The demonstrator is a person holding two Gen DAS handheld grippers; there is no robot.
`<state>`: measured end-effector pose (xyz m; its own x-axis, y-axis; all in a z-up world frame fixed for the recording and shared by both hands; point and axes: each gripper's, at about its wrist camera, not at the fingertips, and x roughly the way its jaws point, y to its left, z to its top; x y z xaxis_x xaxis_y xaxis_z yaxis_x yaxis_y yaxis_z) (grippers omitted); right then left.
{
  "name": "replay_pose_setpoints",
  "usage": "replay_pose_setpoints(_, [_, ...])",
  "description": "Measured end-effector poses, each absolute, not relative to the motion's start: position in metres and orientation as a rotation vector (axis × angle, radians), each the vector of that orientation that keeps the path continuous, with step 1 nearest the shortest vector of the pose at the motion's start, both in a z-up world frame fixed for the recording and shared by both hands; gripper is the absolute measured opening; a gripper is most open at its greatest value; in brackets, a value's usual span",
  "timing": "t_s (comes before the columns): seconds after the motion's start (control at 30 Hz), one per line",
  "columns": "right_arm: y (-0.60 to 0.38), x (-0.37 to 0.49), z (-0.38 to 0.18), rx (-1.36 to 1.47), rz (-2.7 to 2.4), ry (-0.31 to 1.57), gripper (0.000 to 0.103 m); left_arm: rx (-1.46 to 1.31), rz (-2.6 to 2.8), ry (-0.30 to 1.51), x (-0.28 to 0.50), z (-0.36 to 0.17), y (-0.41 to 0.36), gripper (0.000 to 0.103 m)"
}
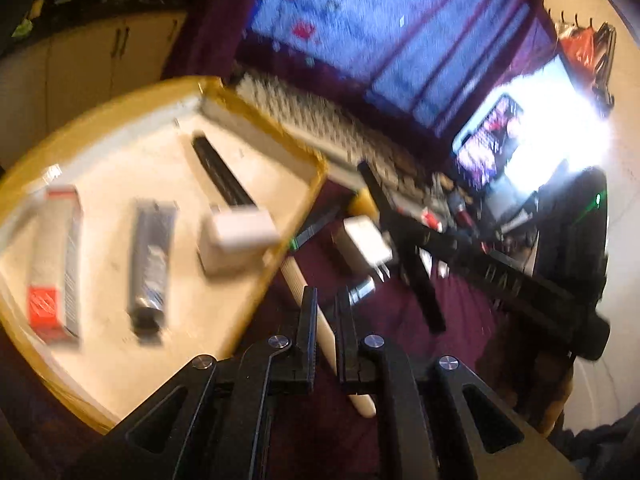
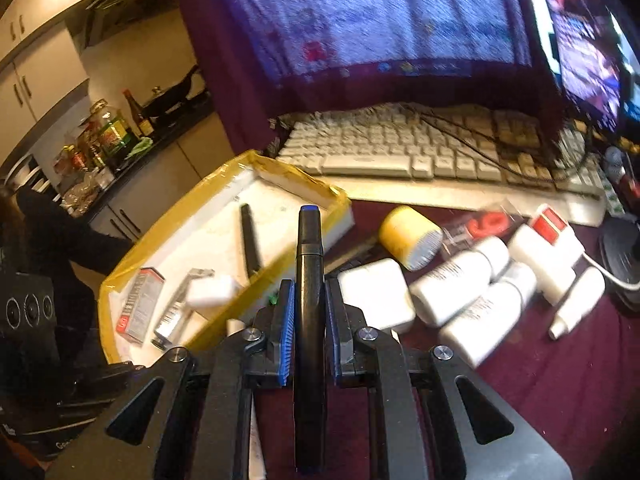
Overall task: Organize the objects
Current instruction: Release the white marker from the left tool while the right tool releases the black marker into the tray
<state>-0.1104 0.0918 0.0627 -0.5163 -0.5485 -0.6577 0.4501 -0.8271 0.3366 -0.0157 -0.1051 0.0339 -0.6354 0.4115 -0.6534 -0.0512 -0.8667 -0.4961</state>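
A white tray with a yellow taped rim [image 1: 256,120] [image 2: 224,176] lies on the maroon cloth. It holds a red and white box [image 1: 54,264] [image 2: 138,308], a dark tube [image 1: 152,268] [image 2: 174,314], a white charger block [image 1: 236,240] [image 2: 212,290] and a black pen [image 1: 220,172] [image 2: 250,240]. My right gripper [image 2: 310,292] is shut on a black marker with a blue tip [image 2: 309,280], held above the tray's near corner. My left gripper [image 1: 326,300] is nearly closed, and a cream stick [image 1: 308,300] lies on the cloth beneath its fingers. I cannot tell if it grips the stick.
Right of the tray lie a white adapter [image 2: 376,292] [image 1: 366,244], a yellow roll [image 2: 408,236], several white bottles [image 2: 460,280] and a red-capped bottle [image 2: 548,240]. A white keyboard [image 2: 400,148] and a lit monitor [image 2: 584,52] stand behind. The other gripper's black arm [image 1: 500,276] crosses the left wrist view.
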Motion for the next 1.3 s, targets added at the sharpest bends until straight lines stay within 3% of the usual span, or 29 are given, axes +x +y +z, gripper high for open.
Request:
replay_pose_setpoints(0.03, [0.094,-0.111,0.060,1.079,-2.318,-0.169,0.012,-1.200,2.529,-0.662,-0.017,0.029,-0.103,0.013])
replay_pose_setpoints(0.07, [0.096,-0.111,0.057,1.088,-2.318,-0.171,0.012,-1.211,2.518,-0.675,-0.018,0.026,-0.100,0.028])
replay_pose_setpoints(0.1, [0.097,-0.111,0.055,1.096,-2.319,-0.173,0.012,-1.219,2.504,-0.688,-0.019,0.024,-0.098,0.036])
replay_pose_setpoints(0.23, [0.103,-0.109,0.053,1.096,-2.320,-0.190,0.012,-1.227,2.523,-0.612,-0.020,0.028,-0.077,0.051])
replay_pose_setpoints(0.33, [0.108,-0.108,0.057,1.076,-2.328,-0.197,0.012,-1.291,2.554,-0.517,-0.019,0.025,-0.064,0.051])
replay_pose_setpoints(0.57, [0.113,-0.107,0.055,1.068,-2.321,-0.211,0.012,-1.385,2.552,-0.503,-0.012,0.014,-0.051,0.045])
replay_pose_setpoints(0.6, [0.113,-0.107,0.054,1.071,-2.318,-0.209,0.012,-1.399,2.555,-0.509,-0.013,0.012,-0.051,0.042])
replay_pose_setpoints(0.7, [0.114,-0.105,0.052,1.074,-2.318,-0.210,0.013,-1.416,2.614,-0.494,-0.020,0.011,-0.052,0.018])
replay_pose_setpoints(0.83, [0.117,-0.106,0.053,1.074,-2.327,-0.214,0.012,-1.400,2.625,-0.496,-0.021,0.010,-0.053,0.010])
replay_pose_setpoints(1.3, [0.057,-0.117,0.067,1.069,-2.162,-0.165,0.013,-1.186,2.712,-0.692,-0.010,0.055,-0.130,0.010])
